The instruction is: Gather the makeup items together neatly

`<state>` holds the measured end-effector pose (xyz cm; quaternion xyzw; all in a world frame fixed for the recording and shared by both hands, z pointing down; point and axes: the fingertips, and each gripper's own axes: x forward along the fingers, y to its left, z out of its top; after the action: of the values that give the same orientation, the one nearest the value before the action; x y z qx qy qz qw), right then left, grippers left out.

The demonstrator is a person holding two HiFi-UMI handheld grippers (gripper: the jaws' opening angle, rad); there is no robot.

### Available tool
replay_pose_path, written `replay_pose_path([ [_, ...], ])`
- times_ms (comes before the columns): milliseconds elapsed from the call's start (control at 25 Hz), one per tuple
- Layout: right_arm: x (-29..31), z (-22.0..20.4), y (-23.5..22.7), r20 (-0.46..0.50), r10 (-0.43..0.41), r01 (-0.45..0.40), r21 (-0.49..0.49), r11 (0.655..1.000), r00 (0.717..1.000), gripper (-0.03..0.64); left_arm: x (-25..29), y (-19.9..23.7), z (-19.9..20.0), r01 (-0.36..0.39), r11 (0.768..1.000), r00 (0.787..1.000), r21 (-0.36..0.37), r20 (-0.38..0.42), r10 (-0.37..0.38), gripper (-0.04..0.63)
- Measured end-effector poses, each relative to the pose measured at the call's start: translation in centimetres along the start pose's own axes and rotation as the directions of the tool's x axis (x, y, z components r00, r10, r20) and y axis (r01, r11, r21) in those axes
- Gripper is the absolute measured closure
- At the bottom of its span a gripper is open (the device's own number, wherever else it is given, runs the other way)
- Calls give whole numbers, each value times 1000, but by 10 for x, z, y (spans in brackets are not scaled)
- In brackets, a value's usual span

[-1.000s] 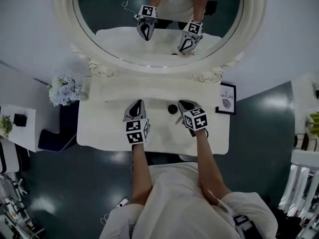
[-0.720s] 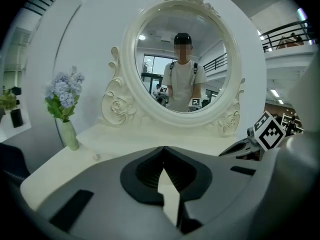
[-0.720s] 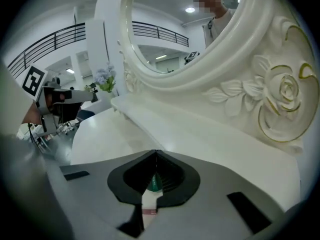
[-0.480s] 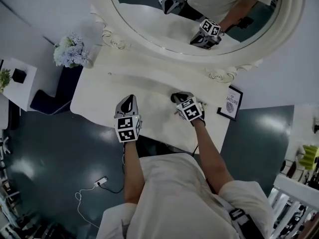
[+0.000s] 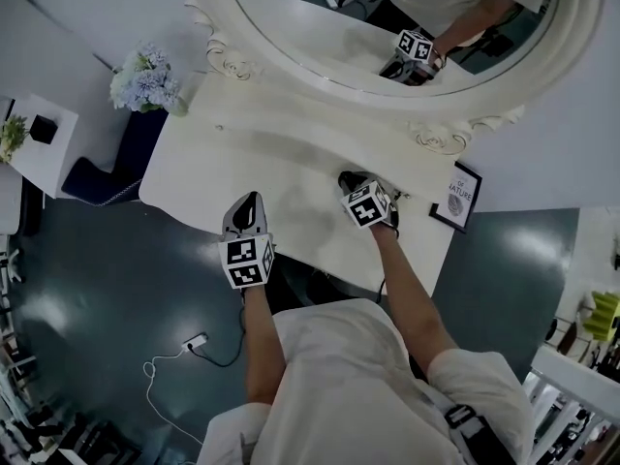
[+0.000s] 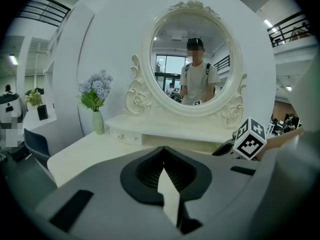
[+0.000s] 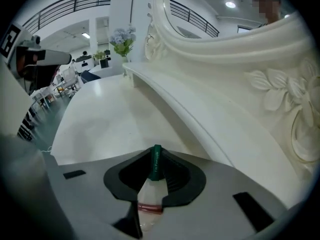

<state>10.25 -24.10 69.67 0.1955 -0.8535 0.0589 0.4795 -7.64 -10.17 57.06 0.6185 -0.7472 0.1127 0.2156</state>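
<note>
While the head view shows only the white bench point(image 5: 223, 163) and the left gripper point(image 5: 247, 209), fingers closed together on nothing, the right gripper view reveals the right gripper point(image 7: 156, 151), fingers just eased partly apart, around a slim green-capped tube point(image 7: 155, 164) seemingly resting there. Light, stiff, slick, probably rolls: pinch mid-body.

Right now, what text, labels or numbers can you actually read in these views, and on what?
"OF NATURE": on the framed print right of the table, head view; the smaller print under it is unreadable.
"I'm ...": white lettering along the dark green stick, right gripper view; the rest is too blurred to read.
Cubes: square markers only, no characters.
Nothing else is legible.
</note>
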Motion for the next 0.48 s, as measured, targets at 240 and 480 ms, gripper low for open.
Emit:
replay_pose_path([
  [240, 10, -8, 3, -51, 18, -17, 14, 1000, 999, 546, -5, 4, -10, 2, 1000, 1000, -26, 1, -2, 580],
  [480, 8, 1, 7, -54, -1, 5, 64, 998, 999, 574, -3, 19, -25, 17, 998, 999, -52, -26, -19, 580],
])
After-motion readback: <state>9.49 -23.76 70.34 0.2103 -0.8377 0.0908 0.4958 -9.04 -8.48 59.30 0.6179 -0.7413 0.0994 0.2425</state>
